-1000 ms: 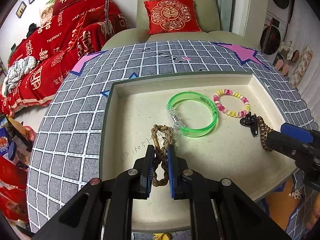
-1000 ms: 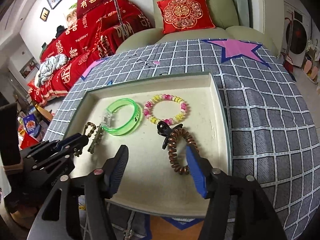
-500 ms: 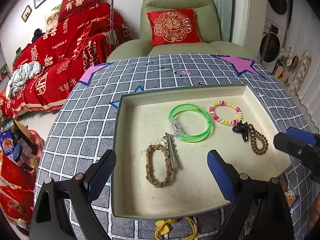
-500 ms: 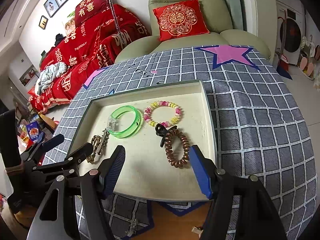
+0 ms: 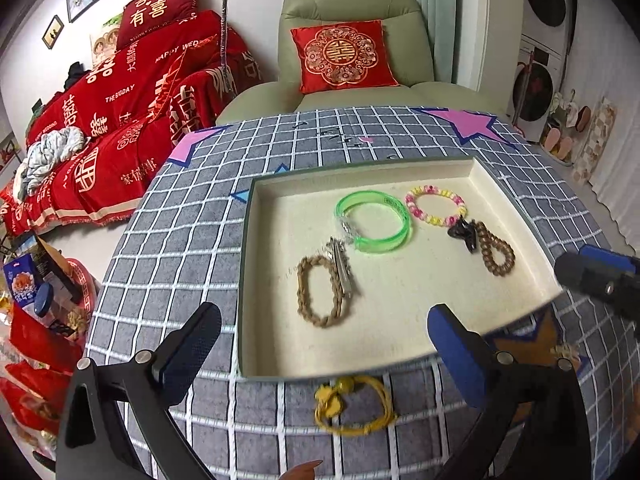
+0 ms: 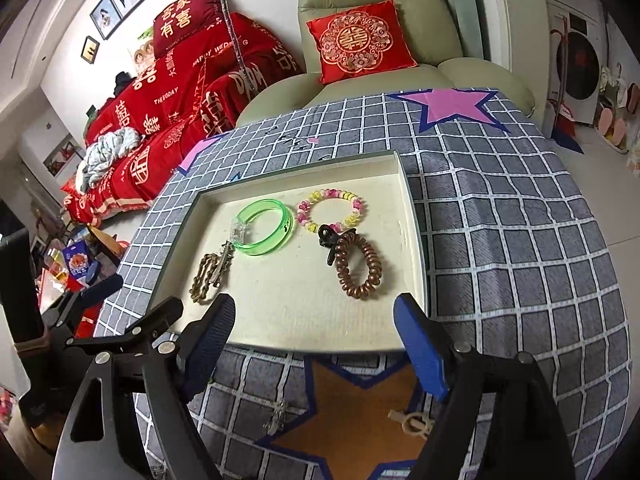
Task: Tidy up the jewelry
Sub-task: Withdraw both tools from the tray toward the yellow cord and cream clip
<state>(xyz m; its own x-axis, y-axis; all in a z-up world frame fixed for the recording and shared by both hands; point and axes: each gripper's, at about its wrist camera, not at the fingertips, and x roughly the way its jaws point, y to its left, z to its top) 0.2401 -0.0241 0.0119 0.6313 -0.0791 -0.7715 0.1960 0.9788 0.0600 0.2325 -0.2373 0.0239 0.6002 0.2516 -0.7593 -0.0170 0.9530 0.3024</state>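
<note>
A cream tray (image 5: 400, 178) (image 6: 414, 216) sits on the grid-patterned cloth. In it lie a braided brown bracelet (image 5: 316, 294) (image 6: 202, 276) with a silver hair clip (image 5: 340, 266), a green bangle (image 5: 374, 220) (image 6: 264, 226), a pink-yellow bead bracelet (image 5: 434, 204) (image 6: 330, 210), a black claw clip (image 5: 464, 232) (image 6: 330, 240) and a brown coil hair tie (image 5: 496, 252) (image 6: 360, 266). My left gripper (image 5: 324, 350) is open and empty above the tray's near edge. My right gripper (image 6: 314, 334) is open and empty near the tray's front edge.
A yellow cord bracelet (image 5: 352, 408) lies on the cloth in front of the tray. A small silver piece (image 6: 276, 418) and a beige piece (image 6: 414, 422) lie on the orange star. A green armchair (image 5: 348, 48) with a red cushion stands behind; a red sofa (image 5: 120, 120) stands left.
My left gripper let go of the braided bracelet, opened wide and pulled back toward the near edge. My right gripper also drew back from the tray, still open.
</note>
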